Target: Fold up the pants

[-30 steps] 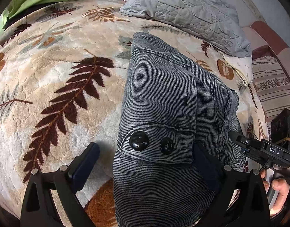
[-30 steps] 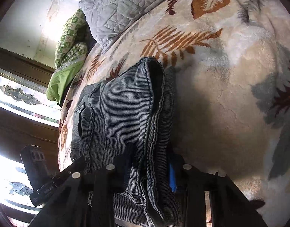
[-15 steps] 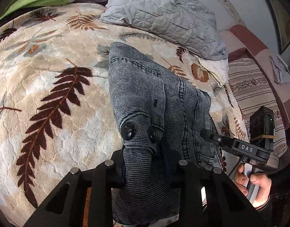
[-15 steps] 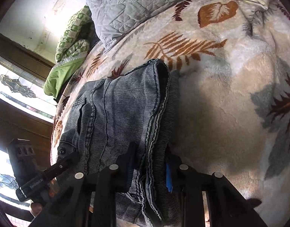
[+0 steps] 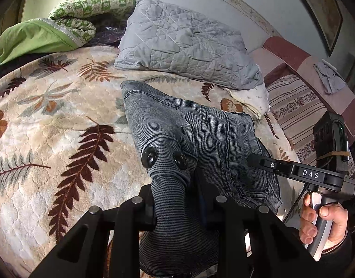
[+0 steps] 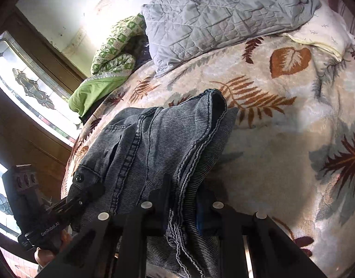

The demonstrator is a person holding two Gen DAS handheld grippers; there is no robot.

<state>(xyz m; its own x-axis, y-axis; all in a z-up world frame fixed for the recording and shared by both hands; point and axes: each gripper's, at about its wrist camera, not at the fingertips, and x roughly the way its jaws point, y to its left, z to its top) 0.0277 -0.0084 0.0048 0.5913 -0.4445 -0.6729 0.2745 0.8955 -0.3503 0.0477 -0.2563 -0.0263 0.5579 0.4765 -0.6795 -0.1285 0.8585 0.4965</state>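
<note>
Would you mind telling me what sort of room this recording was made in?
Most likely a bedroom: the pants lie on a bed with a leaf-patterned blanket and a grey quilted pillow.

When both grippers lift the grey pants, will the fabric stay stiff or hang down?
The pants will probably sag: the cloth bunches where the left gripper pinches it. Stacked layers at the right gripper suggest some weight. The ribbed weave looks unlikely to slip.

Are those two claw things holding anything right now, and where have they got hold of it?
Both grip the grey pants: the left gripper pinches the waistband end below the two buttons, the right gripper clamps the stacked hem edges.
</note>
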